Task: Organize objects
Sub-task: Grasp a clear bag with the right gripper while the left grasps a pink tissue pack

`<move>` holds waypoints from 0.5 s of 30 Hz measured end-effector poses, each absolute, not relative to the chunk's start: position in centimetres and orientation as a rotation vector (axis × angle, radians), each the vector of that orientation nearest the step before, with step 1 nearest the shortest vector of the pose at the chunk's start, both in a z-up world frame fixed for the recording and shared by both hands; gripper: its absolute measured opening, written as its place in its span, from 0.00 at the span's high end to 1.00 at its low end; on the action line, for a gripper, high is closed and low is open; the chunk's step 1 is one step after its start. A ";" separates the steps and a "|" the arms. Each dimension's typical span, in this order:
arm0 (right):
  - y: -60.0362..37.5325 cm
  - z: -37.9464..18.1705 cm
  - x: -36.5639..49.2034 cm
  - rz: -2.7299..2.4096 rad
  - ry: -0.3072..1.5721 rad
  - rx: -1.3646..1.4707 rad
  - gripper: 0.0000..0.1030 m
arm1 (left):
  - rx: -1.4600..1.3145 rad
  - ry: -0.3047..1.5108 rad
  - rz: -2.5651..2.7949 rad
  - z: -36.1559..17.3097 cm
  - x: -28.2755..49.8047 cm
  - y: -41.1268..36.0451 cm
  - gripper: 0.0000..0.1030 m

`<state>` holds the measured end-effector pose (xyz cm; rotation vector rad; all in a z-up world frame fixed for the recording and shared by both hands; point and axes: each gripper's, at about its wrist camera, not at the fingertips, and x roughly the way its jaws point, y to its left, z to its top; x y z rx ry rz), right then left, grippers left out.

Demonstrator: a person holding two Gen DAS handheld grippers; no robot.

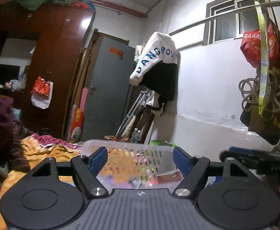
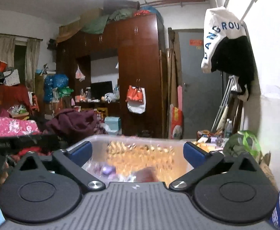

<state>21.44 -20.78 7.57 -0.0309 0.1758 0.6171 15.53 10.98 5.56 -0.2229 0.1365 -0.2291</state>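
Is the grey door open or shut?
Shut: the grey door sits flush in its frame with no gap showing beside the wardrobe.

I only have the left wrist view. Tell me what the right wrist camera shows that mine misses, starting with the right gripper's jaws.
Observer: The right gripper is open, nothing between its blue pads; the clear plastic basket lies beyond them.
Operator: Report what is on the far left of the room.
Observer: A curtained window, above piled clutter.
Operator: Name something on the bed that I lack.
Observer: A pink flowered quilt, left of the maroon garment.
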 end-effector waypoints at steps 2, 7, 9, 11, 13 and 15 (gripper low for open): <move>-21.3 6.3 21.2 0.638 0.213 -0.018 0.00 | -0.191 0.161 -0.194 4.6 14.4 11.2 0.17; -20.8 1.4 22.6 0.640 0.388 -0.054 0.06 | -0.176 0.399 -0.062 0.6 15.2 13.1 0.16; -20.2 0.6 23.2 0.655 0.420 -0.048 0.19 | -0.161 0.456 -0.035 -0.5 16.0 13.4 0.16; -19.5 0.3 23.6 0.683 0.445 -0.034 0.22 | -0.153 0.494 -0.021 -1.2 16.8 13.5 0.16; -18.8 0.0 23.8 0.669 0.450 -0.066 0.25 | -0.149 0.509 -0.029 -1.7 17.1 13.4 0.16; -18.2 -0.2 23.9 0.676 0.457 -0.077 0.41 | -0.125 0.525 -0.028 -2.0 17.4 13.0 0.16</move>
